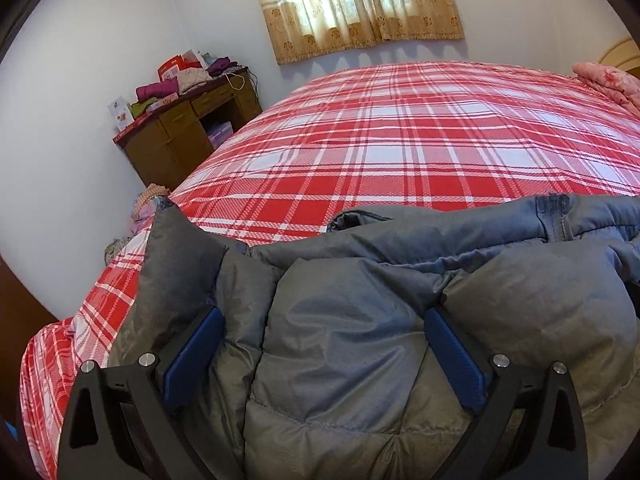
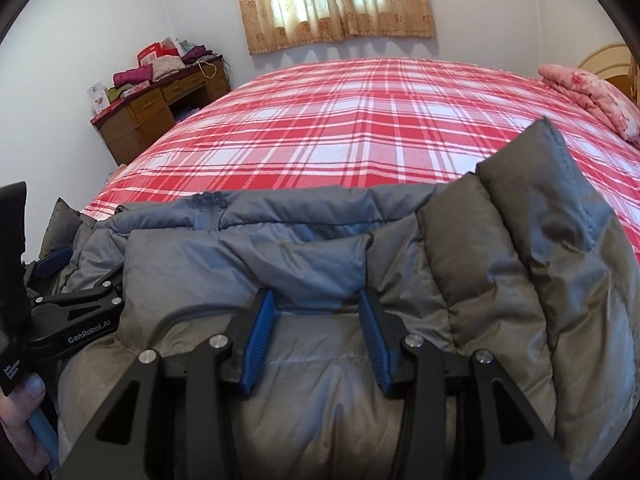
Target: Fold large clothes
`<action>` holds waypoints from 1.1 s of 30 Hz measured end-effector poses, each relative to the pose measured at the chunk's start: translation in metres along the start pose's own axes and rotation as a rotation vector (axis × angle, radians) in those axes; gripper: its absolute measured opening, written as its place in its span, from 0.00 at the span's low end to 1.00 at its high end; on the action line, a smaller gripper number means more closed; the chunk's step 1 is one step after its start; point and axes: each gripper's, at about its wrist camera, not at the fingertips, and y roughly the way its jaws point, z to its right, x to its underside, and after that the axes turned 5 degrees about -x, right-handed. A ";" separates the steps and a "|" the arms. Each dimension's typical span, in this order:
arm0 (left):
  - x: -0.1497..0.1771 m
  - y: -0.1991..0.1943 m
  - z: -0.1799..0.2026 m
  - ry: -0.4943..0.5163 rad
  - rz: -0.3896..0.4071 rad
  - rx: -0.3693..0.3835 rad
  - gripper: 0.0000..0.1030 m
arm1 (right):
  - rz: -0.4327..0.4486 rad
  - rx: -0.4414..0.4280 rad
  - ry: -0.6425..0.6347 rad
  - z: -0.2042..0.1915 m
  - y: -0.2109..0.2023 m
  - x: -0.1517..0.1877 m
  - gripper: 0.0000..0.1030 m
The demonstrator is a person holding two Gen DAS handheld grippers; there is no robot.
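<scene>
A grey quilted puffer jacket (image 1: 360, 320) lies bunched at the near edge of a bed with a red and white plaid sheet (image 1: 400, 140). My left gripper (image 1: 320, 320) stands wide open, its blue pads on either side of a puffy jacket panel. In the right wrist view the jacket (image 2: 500, 260) fills the foreground, its zipper (image 2: 208, 208) near the left. My right gripper (image 2: 316, 304) is partly closed, its blue pads (image 2: 260, 340) against both sides of a fold of jacket fabric. The left gripper also shows in that view (image 2: 72, 288) at the far left.
A wooden desk (image 1: 180, 132) piled with folded clothes and boxes stands in the far left corner. A pink floral quilt (image 2: 588, 96) lies at the far right of the bed by the headboard. A curtained window (image 1: 356, 4) is on the back wall.
</scene>
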 end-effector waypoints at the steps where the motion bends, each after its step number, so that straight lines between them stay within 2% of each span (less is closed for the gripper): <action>1: 0.000 0.001 0.001 0.004 -0.003 -0.002 0.99 | -0.003 0.002 0.000 0.000 0.001 0.000 0.46; 12: 0.000 0.008 0.009 0.040 -0.031 -0.026 0.99 | -0.030 0.028 -0.005 0.000 0.009 -0.002 0.46; 33: 0.000 0.010 0.013 0.053 -0.033 -0.041 0.99 | -0.057 0.082 -0.042 -0.006 0.022 -0.002 0.46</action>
